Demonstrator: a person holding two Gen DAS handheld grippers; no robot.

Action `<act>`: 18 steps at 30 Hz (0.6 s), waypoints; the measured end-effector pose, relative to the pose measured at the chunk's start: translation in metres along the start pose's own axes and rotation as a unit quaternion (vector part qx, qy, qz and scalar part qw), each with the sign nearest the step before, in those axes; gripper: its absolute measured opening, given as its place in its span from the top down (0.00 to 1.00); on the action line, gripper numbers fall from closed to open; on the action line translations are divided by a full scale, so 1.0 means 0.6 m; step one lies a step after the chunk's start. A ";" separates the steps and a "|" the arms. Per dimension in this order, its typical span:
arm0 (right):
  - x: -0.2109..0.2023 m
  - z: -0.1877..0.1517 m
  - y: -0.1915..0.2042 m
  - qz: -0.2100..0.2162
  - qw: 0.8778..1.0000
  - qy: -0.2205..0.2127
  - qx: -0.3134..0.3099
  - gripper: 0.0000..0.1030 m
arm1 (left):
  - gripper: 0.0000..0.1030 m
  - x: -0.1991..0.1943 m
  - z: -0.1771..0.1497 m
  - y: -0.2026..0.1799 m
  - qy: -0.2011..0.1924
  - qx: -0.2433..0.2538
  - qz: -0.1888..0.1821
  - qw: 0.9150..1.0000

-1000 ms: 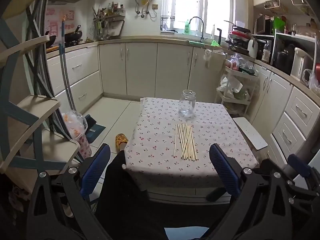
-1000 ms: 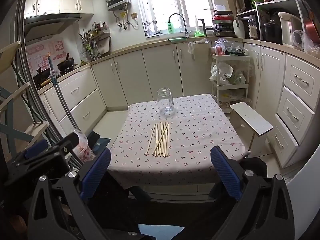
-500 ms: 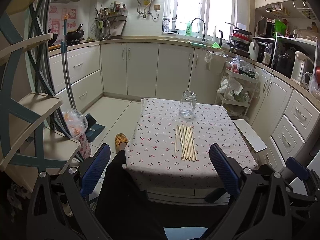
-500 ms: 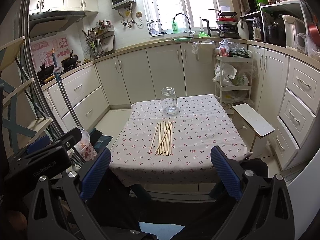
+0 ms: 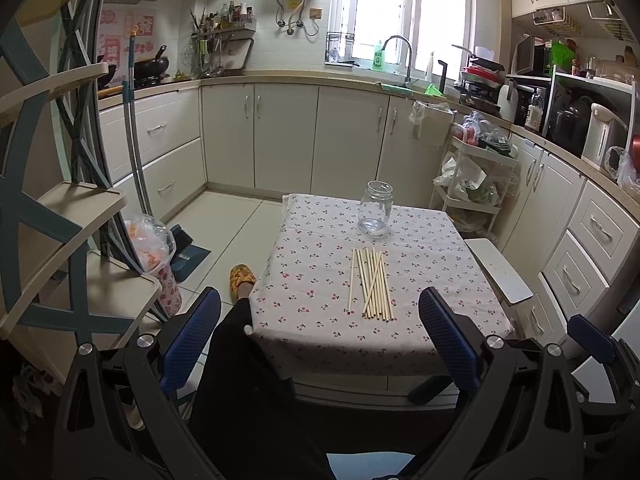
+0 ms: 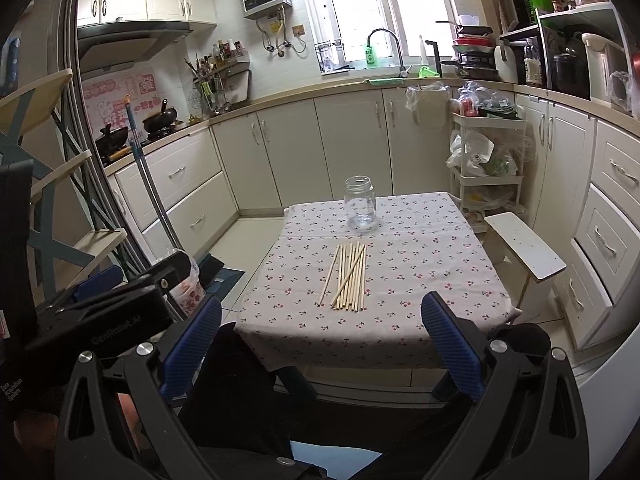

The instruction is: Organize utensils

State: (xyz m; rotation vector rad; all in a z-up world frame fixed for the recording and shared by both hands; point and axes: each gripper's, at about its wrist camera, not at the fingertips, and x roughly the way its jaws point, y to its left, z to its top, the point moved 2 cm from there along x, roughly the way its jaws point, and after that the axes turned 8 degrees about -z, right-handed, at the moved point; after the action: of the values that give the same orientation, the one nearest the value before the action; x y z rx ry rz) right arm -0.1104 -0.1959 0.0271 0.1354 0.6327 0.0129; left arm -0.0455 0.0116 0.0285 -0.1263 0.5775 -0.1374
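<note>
Several wooden chopsticks [image 5: 372, 283] lie side by side on a small table with a cherry-print cloth [image 5: 312, 280]; they also show in the right wrist view [image 6: 347, 276]. An empty glass jar [image 5: 375, 209] stands upright behind them, also in the right wrist view [image 6: 361, 204]. My left gripper [image 5: 320, 320] is open and empty, held back from the table's near edge. My right gripper [image 6: 320, 322] is open and empty, likewise short of the table. The left gripper's body [image 6: 104, 312] shows at the left of the right wrist view.
A white stool [image 5: 498, 270] stands right of the table. A white cart with bags [image 5: 474, 178] is behind it. A shelf unit [image 5: 60, 216], a mop [image 5: 134, 140] and a bagged item [image 5: 154, 248] are at the left. Cabinets line the walls. A leg with a slipper [image 5: 241, 276] is left of the table.
Both grippers have drifted a little: the table, chopsticks and jar sit slightly differently in both views. Nothing on the table has moved. Both grippers stay open.
</note>
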 end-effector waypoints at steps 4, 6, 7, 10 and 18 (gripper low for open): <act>-0.002 0.001 -0.001 0.003 1.000 -0.002 0.004 0.07 | 0.08 0.000 -0.002 -0.002 -0.001 0.001 -0.005 1.000; -0.002 0.002 -0.001 0.001 1.000 -0.005 0.004 0.07 | 0.08 0.000 -0.003 -0.002 -0.001 0.002 -0.004 1.000; -0.003 0.002 -0.001 0.002 1.000 -0.006 0.004 0.07 | 0.08 0.000 -0.004 -0.002 -0.002 0.002 -0.004 1.000; -0.005 0.003 0.001 0.001 1.000 -0.010 0.002 0.07 | 0.08 0.000 -0.004 0.000 -0.003 0.001 -0.004 1.000; -0.006 0.004 -0.004 -0.008 1.000 -0.014 0.005 0.07 | 0.08 0.002 -0.004 0.006 0.000 -0.008 -0.004 1.000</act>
State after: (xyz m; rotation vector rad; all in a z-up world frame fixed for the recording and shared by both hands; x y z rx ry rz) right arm -0.1121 -0.1987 0.0309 0.1399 0.6056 -0.0074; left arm -0.0454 0.0148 0.0256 -0.1444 0.5778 -0.1400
